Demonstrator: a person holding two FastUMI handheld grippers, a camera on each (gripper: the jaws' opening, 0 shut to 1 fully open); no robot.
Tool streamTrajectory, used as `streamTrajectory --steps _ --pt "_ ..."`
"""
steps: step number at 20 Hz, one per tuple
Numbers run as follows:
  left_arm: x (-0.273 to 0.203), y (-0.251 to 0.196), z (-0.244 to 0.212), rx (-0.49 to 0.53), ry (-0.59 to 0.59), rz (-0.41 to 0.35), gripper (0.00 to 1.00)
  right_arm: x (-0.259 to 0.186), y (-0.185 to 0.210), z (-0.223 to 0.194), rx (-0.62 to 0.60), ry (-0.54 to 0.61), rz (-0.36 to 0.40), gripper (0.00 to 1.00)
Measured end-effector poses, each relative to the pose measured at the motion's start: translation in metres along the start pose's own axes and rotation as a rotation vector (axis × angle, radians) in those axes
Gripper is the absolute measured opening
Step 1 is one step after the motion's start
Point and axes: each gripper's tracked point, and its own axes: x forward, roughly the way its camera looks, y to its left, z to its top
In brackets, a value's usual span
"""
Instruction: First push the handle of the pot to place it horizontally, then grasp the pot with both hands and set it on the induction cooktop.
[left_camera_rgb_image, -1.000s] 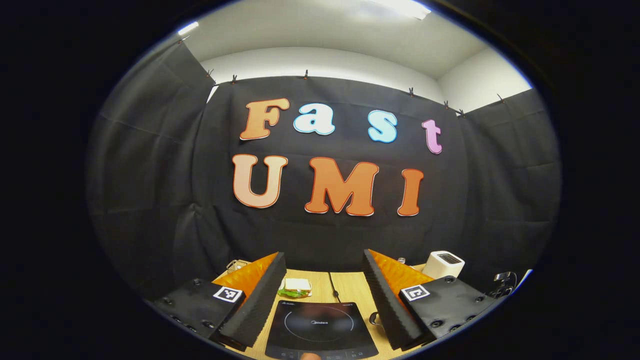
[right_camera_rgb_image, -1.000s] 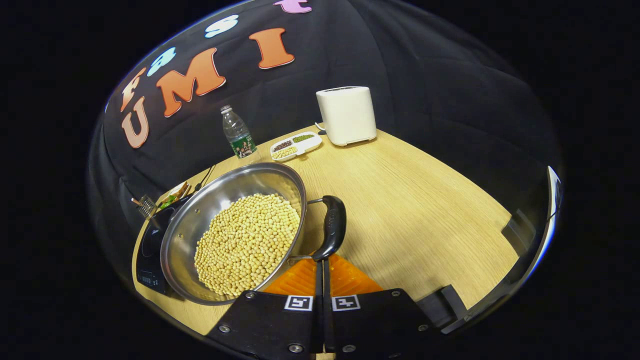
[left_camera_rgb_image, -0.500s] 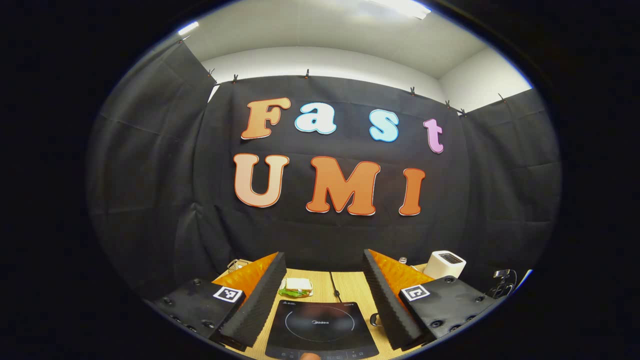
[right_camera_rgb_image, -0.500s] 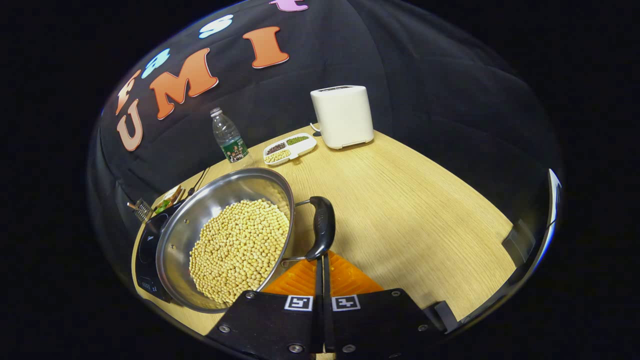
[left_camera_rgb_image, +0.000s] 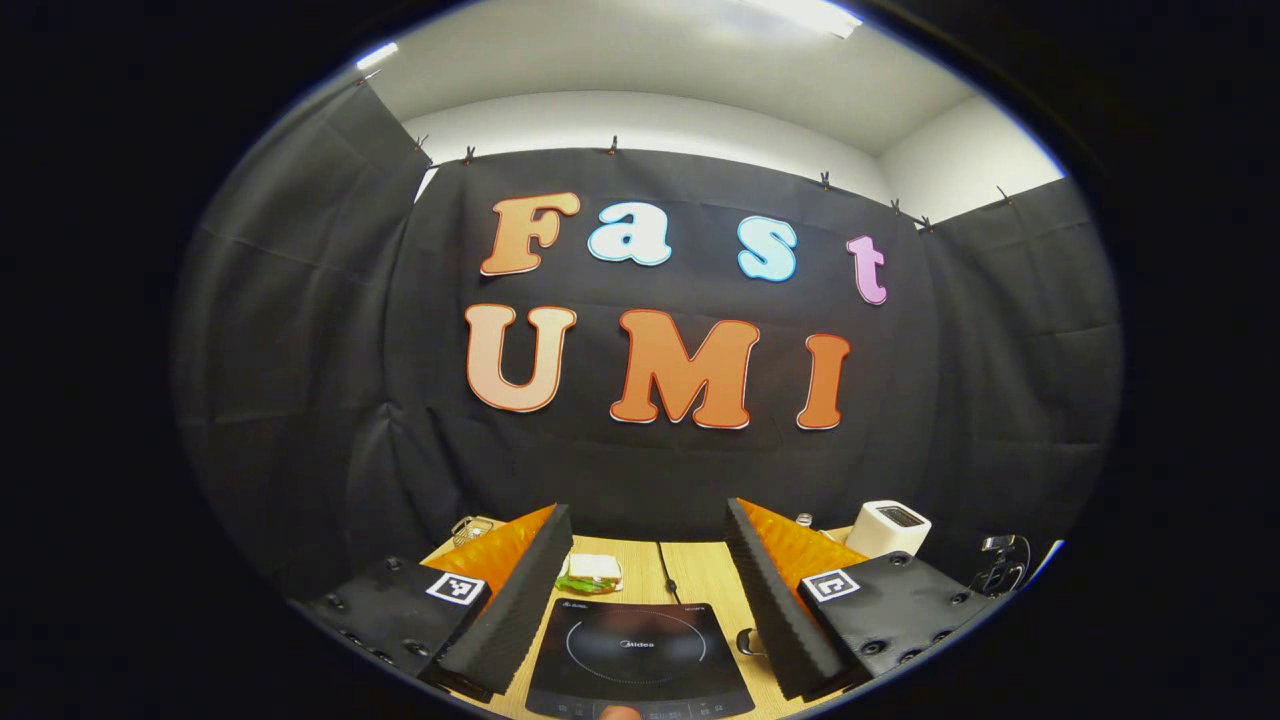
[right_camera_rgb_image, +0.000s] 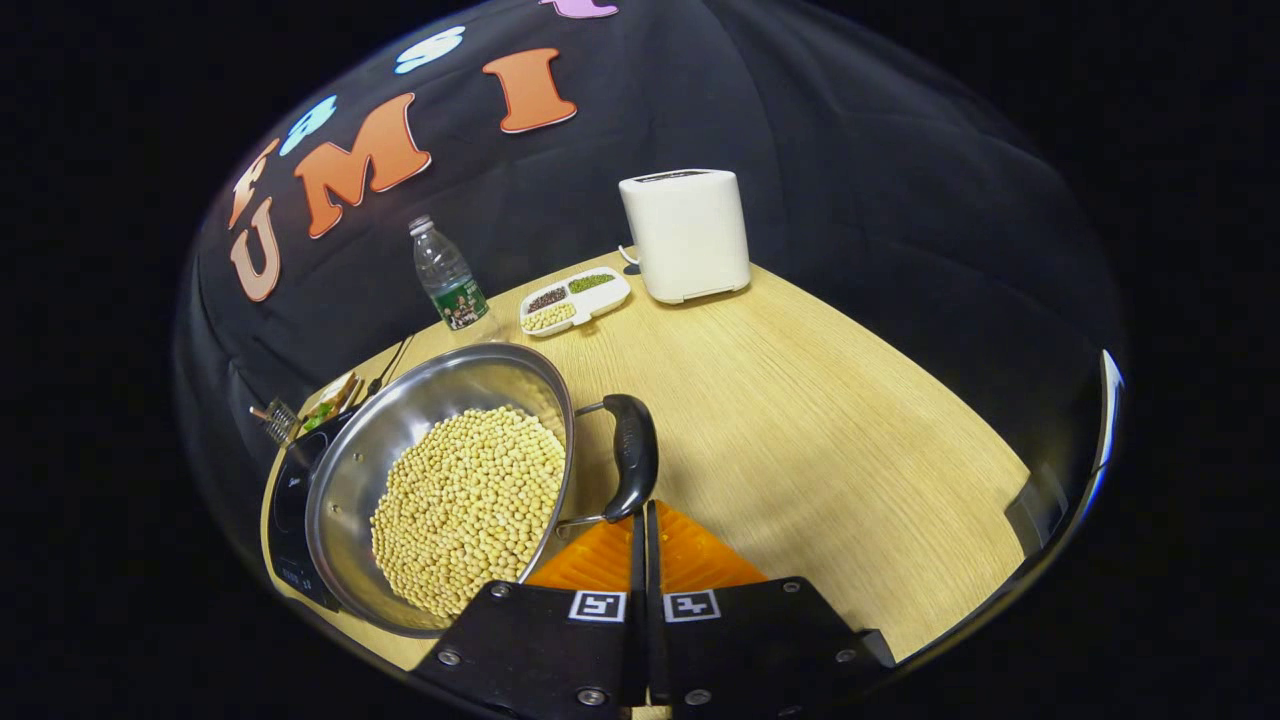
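Pot (right_camera_rgb_image: 440, 480) of beans sits left of the right gripper (right_camera_rgb_image: 643, 525), whose jaws are closed, tips at its handle (right_camera_rgb_image: 630, 455). Left gripper (left_camera_rgb_image: 648, 560), jaws wide apart and empty, frames the cooktop (left_camera_rgb_image: 640, 660).

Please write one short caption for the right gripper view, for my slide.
Shut right gripper beside the handle of a pot of beans on the table.

The pot (right_camera_rgb_image: 440, 480) hides most of the induction cooktop (right_camera_rgb_image: 285, 500); its near rim is cut off.
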Motion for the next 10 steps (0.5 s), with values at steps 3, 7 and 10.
streamTrajectory --steps 3,7,10 --pt "0.001 -0.002 -0.001 0.000 0.001 -0.003 0.97 0.004 -0.003 0.004 0.002 0.005 -0.002 0.00" --pt "0.003 -0.002 -0.003 -0.006 0.002 -0.003 0.97 0.011 -0.001 0.006 0.000 0.021 0.000 0.00" --pt "0.007 -0.004 -0.004 -0.008 0.007 -0.001 0.97 0.012 -0.004 0.008 -0.002 0.022 -0.004 0.00"
